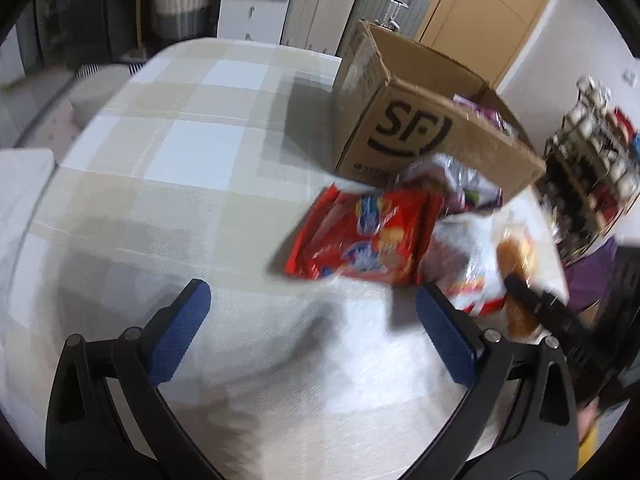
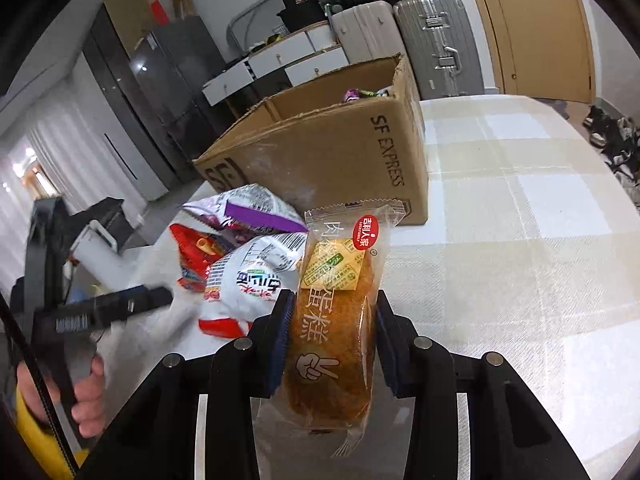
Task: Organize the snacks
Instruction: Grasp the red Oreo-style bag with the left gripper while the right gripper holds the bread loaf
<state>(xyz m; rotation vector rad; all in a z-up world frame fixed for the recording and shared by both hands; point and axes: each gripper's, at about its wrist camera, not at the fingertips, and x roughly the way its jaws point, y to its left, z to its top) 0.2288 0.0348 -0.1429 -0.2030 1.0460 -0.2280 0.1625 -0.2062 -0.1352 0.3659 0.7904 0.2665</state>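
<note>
My right gripper (image 2: 332, 320) is shut on a wrapped brown cake (image 2: 336, 344) and holds it above the table, in front of the open SF cardboard box (image 2: 336, 160). The cake also shows in the left wrist view (image 1: 516, 264) with the right gripper on it. My left gripper (image 1: 312, 312) is open and empty above the tablecloth, left of a red snack bag (image 1: 368, 236). A white bag (image 2: 248, 284) and a purple-and-white bag (image 2: 248, 208) lie by the box. Some snacks (image 2: 364, 94) lie inside the box.
The checked tablecloth (image 1: 180, 152) covers the table. Suitcases (image 2: 436, 44), white drawers (image 2: 288, 64) and a wooden door (image 2: 532, 28) stand behind. A shelf rack (image 1: 592, 152) stands past the table's right edge.
</note>
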